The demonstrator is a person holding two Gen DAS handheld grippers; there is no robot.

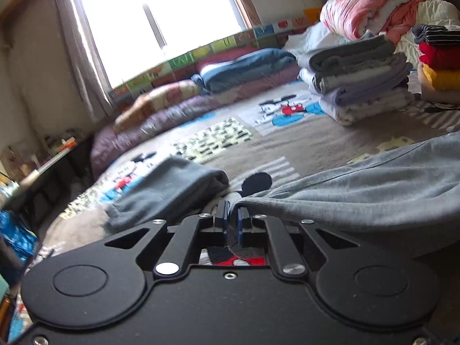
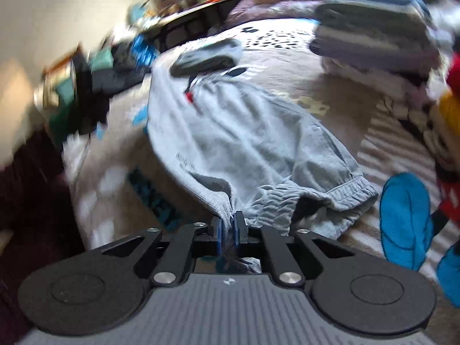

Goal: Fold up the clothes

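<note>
On the cartoon-print rug, both grippers pinch the grey sweatpants.
Left gripper and right gripper, jaws nearly closed on fabric, seem mid-fold; next, likely carry the cuffs toward 12 o'clock, near the folded grey piece.

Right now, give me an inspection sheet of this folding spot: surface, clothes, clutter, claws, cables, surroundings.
Surface: cartoon-print blanket, grey garment spread on it.
Job's things: light grey sweatpants, one end pinched by each claw; small folded grey piece beyond; folded stack at far right.
Clutter: plush toy at right; jumbled items off the left edge, too blurred to name.
Grippers: left claw shut on fabric; right claw shut on the cuff end.
Cables: nothing seen.
Surroundings: bright window, curtains, rolled bedding.
</note>
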